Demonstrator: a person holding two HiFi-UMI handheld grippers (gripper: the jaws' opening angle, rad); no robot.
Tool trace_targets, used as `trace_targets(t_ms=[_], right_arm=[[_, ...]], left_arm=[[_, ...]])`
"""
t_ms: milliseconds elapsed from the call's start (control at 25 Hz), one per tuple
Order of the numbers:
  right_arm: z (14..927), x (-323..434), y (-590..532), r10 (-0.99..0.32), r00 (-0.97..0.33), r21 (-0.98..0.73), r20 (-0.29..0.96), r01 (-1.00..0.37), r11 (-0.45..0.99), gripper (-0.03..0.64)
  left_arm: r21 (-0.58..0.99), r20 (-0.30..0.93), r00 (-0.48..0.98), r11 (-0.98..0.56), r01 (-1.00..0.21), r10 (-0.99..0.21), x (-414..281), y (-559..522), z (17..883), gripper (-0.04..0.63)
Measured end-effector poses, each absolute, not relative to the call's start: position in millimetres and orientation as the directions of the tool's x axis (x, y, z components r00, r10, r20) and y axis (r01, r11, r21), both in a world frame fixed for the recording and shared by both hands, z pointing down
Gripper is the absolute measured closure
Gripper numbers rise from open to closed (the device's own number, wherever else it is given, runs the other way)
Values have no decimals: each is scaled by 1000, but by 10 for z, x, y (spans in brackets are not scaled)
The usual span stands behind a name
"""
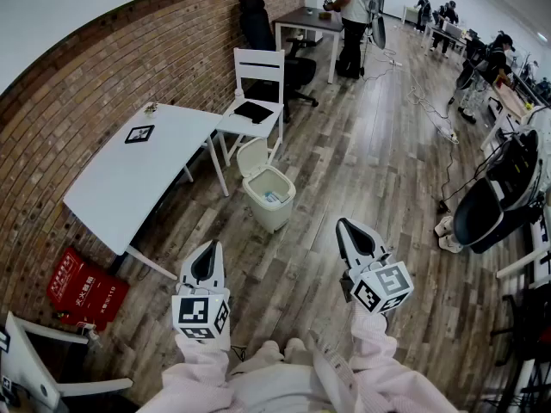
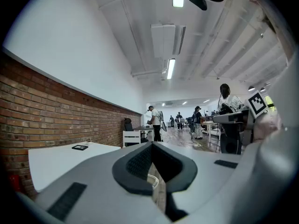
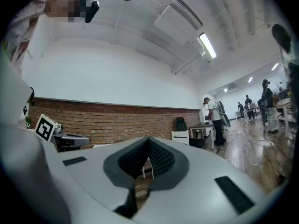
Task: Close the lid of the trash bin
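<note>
A cream trash bin (image 1: 269, 200) stands on the wooden floor beside the white table, its lid (image 1: 251, 156) tipped up and back, with some litter inside. Both grippers hover level over the floor, well short of the bin. My left gripper (image 1: 209, 248) is below and left of it; its jaws meet at the tips with nothing between them. My right gripper (image 1: 343, 224) is right of the bin, also shut and empty. In the left gripper view a strip of the bin (image 2: 153, 179) shows through the hollow behind the closed tips (image 2: 152, 144). The right gripper view has its closed jaws (image 3: 149, 139) facing the brick wall.
A white table (image 1: 138, 175) lies left of the bin along the brick wall. Behind the bin stands a white chair (image 1: 256, 110) carrying a black tablet. A red bag (image 1: 82, 289) sits low left. A black chair (image 1: 495, 200) and floor cables are at right; people work far back.
</note>
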State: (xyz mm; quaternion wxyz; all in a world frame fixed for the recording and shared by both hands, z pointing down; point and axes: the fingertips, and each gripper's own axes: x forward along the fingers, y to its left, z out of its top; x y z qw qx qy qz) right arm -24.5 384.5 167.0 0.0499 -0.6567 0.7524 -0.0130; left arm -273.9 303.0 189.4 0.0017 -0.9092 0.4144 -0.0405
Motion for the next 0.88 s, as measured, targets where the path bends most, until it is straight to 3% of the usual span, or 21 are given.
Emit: trace_targets(t_ms=[240,880], right_arm=[[1678,-115,3758,-994,-90,-108,-67,-989,97,614],[1870,29,3548,-981,-188,-124,-54,-973,194,581]], left_arm=[[-32,80,647,-650,-759,-759,-2713,2927,1913,603],[-20,106,642,-647,-762,-759,-2337,2928,2114,603]])
